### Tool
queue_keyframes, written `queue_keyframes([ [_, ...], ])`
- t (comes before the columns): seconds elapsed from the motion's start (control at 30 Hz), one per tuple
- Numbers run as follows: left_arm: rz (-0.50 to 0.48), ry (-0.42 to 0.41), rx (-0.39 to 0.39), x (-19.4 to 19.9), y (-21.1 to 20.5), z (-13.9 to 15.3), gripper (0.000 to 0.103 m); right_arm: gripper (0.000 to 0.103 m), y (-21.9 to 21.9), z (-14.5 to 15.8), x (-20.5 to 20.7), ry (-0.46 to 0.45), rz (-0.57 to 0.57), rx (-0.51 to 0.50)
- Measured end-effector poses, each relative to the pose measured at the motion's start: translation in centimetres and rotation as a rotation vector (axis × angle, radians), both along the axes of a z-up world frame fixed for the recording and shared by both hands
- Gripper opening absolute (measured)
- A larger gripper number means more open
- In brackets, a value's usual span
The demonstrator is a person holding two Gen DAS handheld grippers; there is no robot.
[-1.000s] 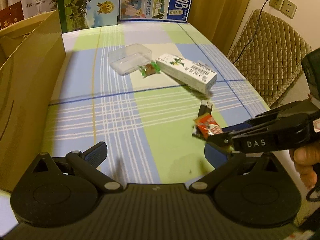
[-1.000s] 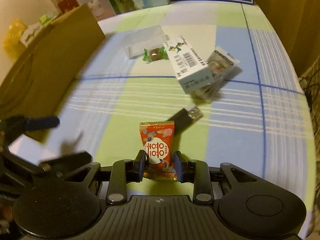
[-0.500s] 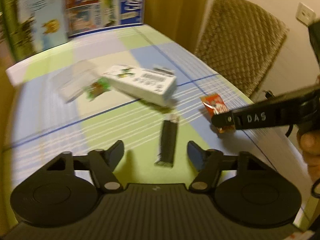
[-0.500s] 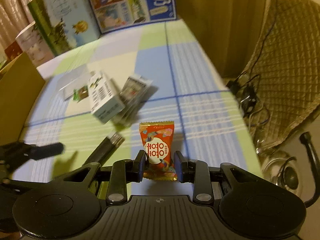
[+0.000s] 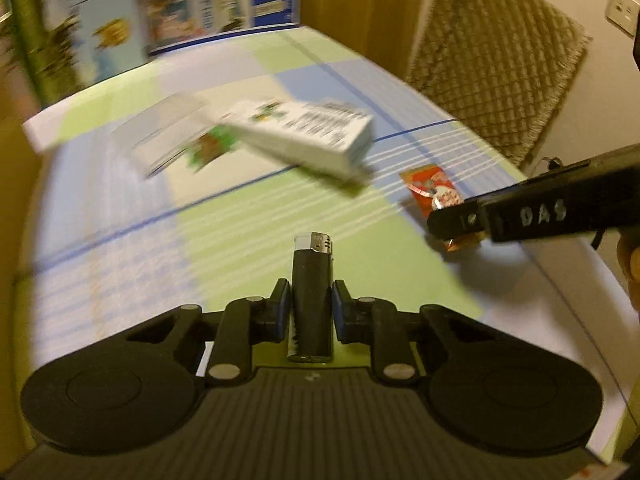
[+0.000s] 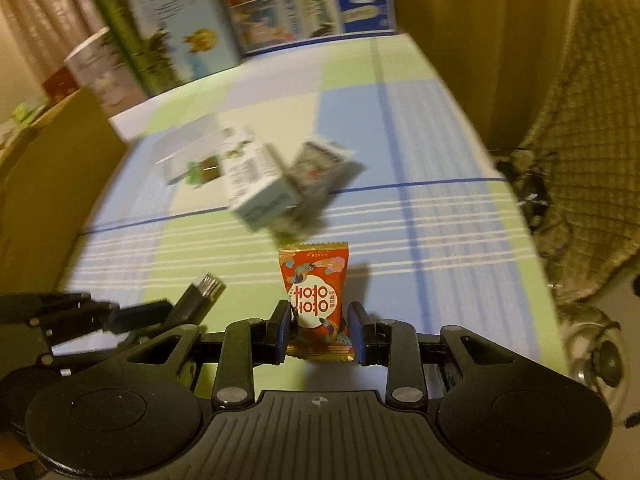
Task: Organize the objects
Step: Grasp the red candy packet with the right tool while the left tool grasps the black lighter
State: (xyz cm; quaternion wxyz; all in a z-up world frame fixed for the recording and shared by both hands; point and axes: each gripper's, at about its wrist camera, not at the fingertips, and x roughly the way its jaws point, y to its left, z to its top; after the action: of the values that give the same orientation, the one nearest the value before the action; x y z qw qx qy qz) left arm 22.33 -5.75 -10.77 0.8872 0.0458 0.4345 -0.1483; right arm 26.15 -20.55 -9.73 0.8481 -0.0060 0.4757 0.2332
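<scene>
Lighter (image 5: 312, 292) sits clamped mid-body in our left fingers (image 5: 280, 304), rigid and slick; candy (image 6: 316, 300), light and crinkly, is pinched low by our right fingers (image 6: 280, 328), both above the desk (image 5: 240, 216).

Glossy black plastic lighter (image 5: 311, 300) with shiny metal cap, glossy red foil candy wrapper (image 6: 315, 300), woven checked tablecloth (image 6: 432, 240), quilted fabric chair (image 5: 496, 60)

A quilted chair (image 5: 496, 60) stands beside the checked tablecloth (image 5: 224, 248), wall socket (image 5: 622, 10) above

Checked tablecloth (image 5: 224, 240) bears white carton (image 5: 308, 140) and clear box (image 5: 160, 140).
</scene>
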Motion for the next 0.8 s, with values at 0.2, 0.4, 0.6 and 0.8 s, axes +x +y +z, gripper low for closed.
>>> queue_keyframes([
  [0.2, 0.055, 0.000, -0.009, -2.5, 2.0, 0.5, 0.018, 0.028, 2.2, 0.1, -1.2, -0.007, 0.087, -0.034],
  [0.4, 0.071, -0.004, -0.011, -3.3, 2.4, 0.9, 0.018, 0.028, 3.7, -0.2, -2.5, -0.012, 0.149, -0.093],
  [0.6, 0.090, -0.003, -0.019, -3.9, 3.0, 0.8, 0.018, 0.028, 4.1, -1.1, -2.4, -0.007, 0.162, -0.117],
  [0.8, 0.111, -0.003, -0.026, -3.8, 3.6, 0.5, 0.018, 0.044, 4.3, -1.4, -2.0, -0.032, 0.175, -0.101],
])
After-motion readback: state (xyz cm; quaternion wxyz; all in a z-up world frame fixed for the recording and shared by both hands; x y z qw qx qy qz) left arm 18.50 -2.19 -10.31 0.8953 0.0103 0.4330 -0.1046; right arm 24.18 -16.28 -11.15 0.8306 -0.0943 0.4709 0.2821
